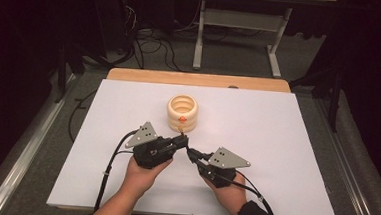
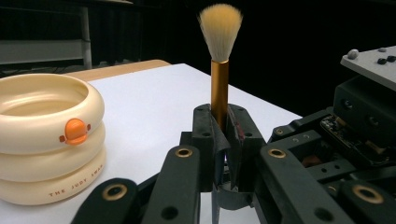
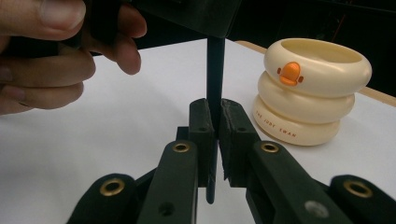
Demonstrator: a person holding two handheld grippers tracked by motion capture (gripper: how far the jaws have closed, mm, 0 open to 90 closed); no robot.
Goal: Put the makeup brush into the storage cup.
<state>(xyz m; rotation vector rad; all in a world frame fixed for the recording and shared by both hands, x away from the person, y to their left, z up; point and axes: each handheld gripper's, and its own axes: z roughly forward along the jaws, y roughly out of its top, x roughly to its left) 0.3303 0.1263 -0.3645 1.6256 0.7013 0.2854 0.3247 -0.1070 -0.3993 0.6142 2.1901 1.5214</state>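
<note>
One brush (image 2: 219, 70) clamped by two grippers, one ringed cream pot (image 1: 182, 113) nearby

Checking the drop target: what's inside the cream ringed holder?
The cream ringed plastic holder shows bare ribbed inner walls in the high view; its bottom is hidden by the rim.

The cream ringed cup (image 2: 46, 135) carries one line of small orange capitals on its lowest ring. In the left gripper view the line reads "THE JUDY SWAN", running up toward the right along the near curve of that ring. In the right gripper view the same line (image 3: 276, 125) shows on the cup's lower left side, below the orange duck-bill badge (image 3: 290, 73). In the high view the lettering is too small to read.
</note>
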